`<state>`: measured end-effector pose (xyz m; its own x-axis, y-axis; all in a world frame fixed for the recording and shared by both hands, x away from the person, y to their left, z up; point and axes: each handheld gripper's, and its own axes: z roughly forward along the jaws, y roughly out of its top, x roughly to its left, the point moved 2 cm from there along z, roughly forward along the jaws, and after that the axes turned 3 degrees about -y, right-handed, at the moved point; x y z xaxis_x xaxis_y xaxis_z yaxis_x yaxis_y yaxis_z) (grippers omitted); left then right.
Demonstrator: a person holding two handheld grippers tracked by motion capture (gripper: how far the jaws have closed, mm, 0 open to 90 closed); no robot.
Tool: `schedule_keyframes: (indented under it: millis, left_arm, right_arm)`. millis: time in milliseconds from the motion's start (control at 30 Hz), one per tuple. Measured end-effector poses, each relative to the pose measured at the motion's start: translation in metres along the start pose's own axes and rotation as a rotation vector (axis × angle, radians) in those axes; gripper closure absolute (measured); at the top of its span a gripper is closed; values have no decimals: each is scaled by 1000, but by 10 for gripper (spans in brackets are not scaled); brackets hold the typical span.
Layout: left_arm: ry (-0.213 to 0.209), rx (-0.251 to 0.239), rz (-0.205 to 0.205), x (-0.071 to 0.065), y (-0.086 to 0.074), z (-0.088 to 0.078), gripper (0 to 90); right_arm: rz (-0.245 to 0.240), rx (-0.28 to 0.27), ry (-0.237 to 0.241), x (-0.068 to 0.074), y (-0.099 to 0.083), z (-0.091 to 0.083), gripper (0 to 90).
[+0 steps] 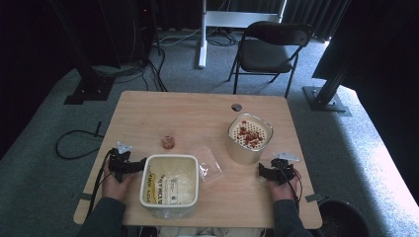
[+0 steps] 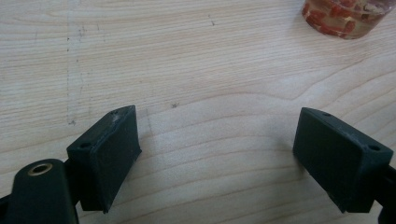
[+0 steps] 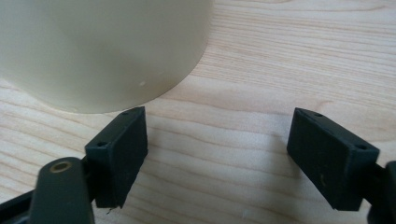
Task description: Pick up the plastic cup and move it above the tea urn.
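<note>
A person holds a gripper in each hand at the near edge of a wooden table point(image 1: 197, 111). My left gripper point(image 1: 128, 165) rests left of a square cream tub point(image 1: 169, 185) with a labelled lid. Its jaws point(image 2: 217, 121) stand wide open over bare wood. A small glass of red pieces point(image 2: 344, 17) sits ahead to the right, also seen from above as the glass point(image 1: 168, 142). My right gripper point(image 1: 273, 173) sits just in front of a round cream container point(image 1: 250, 136) whose perforated top holds red bits. Its jaws point(image 3: 219, 116) are open and empty, with the container's wall point(image 3: 102, 51) close ahead on the left.
A crumpled clear plastic bag point(image 1: 208, 161) lies between the tub and the round container. A small cable hole point(image 1: 236, 107) marks the far side of the table. Beyond the table stand a black folding chair point(image 1: 269, 49) and a white stand point(image 1: 203, 34).
</note>
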<state>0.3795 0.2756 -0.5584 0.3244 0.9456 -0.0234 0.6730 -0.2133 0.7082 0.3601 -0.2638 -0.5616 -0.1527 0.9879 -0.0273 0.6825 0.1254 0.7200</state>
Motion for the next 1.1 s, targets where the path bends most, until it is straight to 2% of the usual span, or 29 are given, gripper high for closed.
schedule_keyframes:
  millis: [133, 400, 533, 600, 633, 867, 900, 933, 1100]
  left_arm:
    - [0, 0, 0, 0, 0, 0, 151]
    - [0, 0, 0, 0, 0, 0, 151]
    - [0, 0, 0, 0, 0, 0, 151]
    - [0, 0, 0, 0, 0, 0, 151]
    - [0, 0, 0, 0, 0, 0, 151]
    - [0, 0, 0, 0, 0, 0, 151]
    - [0, 0, 0, 0, 0, 0, 151]
    - [0, 0, 0, 0, 0, 0, 151]
    - [0, 0, 0, 0, 0, 0, 151]
  right_arm:
    - [-6, 11, 1, 3, -1, -2, 213]
    - [-4, 13, 3, 8, -2, -10, 429]
    - [-17, -15, 49, 18, -1, -22, 515]
    - [-54, -34, 77, 29, 1, -30, 544]
    - [-54, -34, 77, 29, 1, -30, 544]
    - [-121, -59, 148, 59, 2, -46, 582]
    - [-140, -69, 168, 67, 4, -51, 603]
    - [-140, -69, 168, 67, 4, -51, 603]
    - [-165, -94, 257, 88, 10, -58, 647]
